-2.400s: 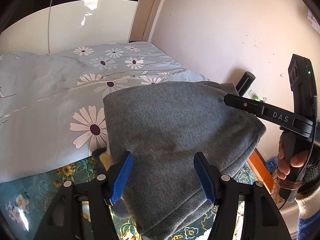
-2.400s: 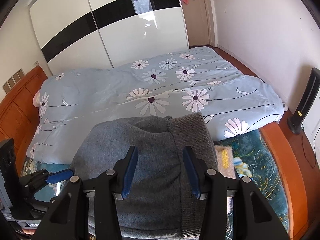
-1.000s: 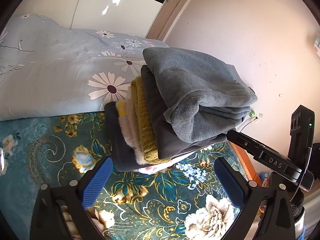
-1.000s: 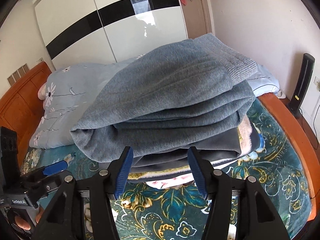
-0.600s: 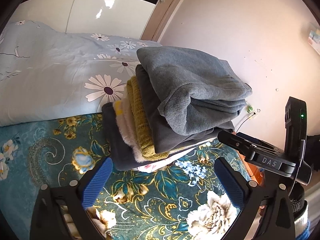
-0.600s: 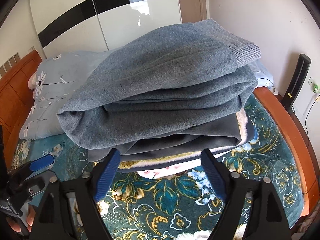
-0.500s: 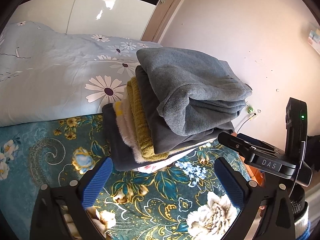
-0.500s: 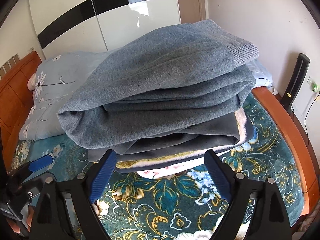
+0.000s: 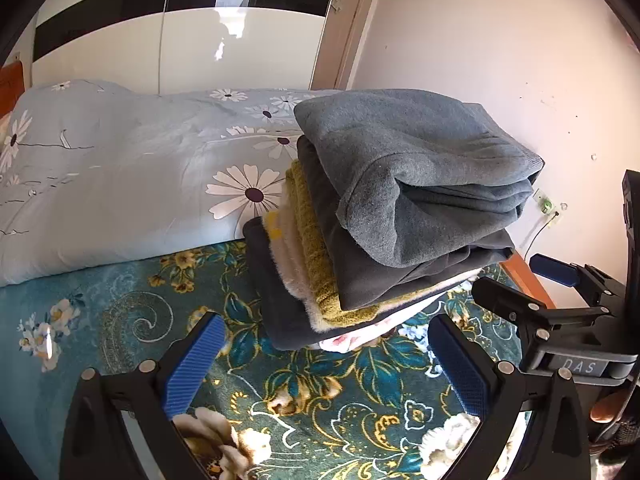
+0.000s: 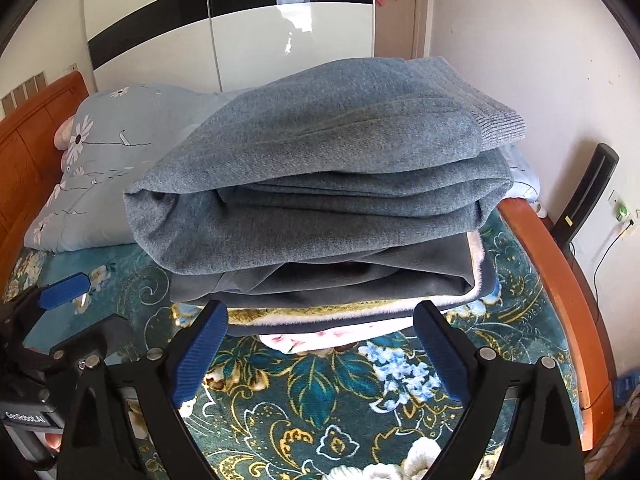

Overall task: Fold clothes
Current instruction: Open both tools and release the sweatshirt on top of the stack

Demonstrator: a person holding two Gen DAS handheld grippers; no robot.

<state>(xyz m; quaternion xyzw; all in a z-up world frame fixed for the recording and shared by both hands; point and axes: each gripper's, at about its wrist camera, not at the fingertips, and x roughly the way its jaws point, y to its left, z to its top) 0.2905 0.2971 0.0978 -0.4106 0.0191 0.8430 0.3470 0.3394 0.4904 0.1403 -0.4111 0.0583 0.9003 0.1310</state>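
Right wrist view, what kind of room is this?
Most likely a bedroom: a daisy-print duvet lies on a wooden-framed bed, with a sliding-door wardrobe behind and a stack of folded clothes in front.

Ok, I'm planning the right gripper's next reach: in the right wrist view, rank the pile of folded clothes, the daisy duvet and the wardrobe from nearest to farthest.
1. Pile of folded clothes: just ahead of the open right gripper, on the floral blanket.
2. Daisy duvet: behind the pile, to the left.
3. Wardrobe: against the back wall, farthest.
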